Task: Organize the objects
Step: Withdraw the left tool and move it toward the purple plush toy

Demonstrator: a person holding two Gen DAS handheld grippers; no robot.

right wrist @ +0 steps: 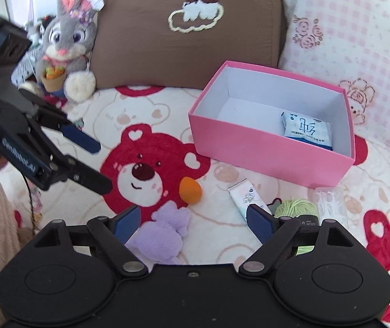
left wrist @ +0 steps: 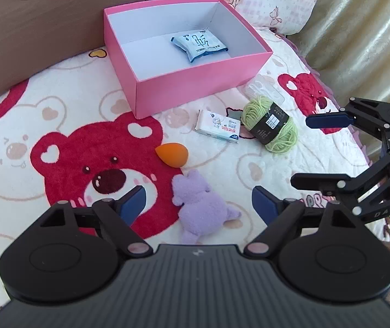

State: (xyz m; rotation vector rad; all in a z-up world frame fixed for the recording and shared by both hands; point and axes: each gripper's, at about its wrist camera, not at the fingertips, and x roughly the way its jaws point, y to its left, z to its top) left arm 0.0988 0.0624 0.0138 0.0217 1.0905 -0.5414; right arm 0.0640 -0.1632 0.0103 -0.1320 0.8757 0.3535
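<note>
A pink box stands on a bear-print blanket, with a blue-and-white packet inside. In front of it lie a white tissue pack, a green yarn ball, an orange egg-shaped sponge and a purple plush. My left gripper is open just above the purple plush, pads apart from it. My right gripper is open too, with the purple plush below its left finger and the yarn behind its right one. Each gripper shows in the other's view: right gripper, left gripper.
A brown pillow and a pink checked pillow line the back. A grey rabbit plush sits at the back left. A clear plastic bag lies beside the yarn. A curtain hangs at the right.
</note>
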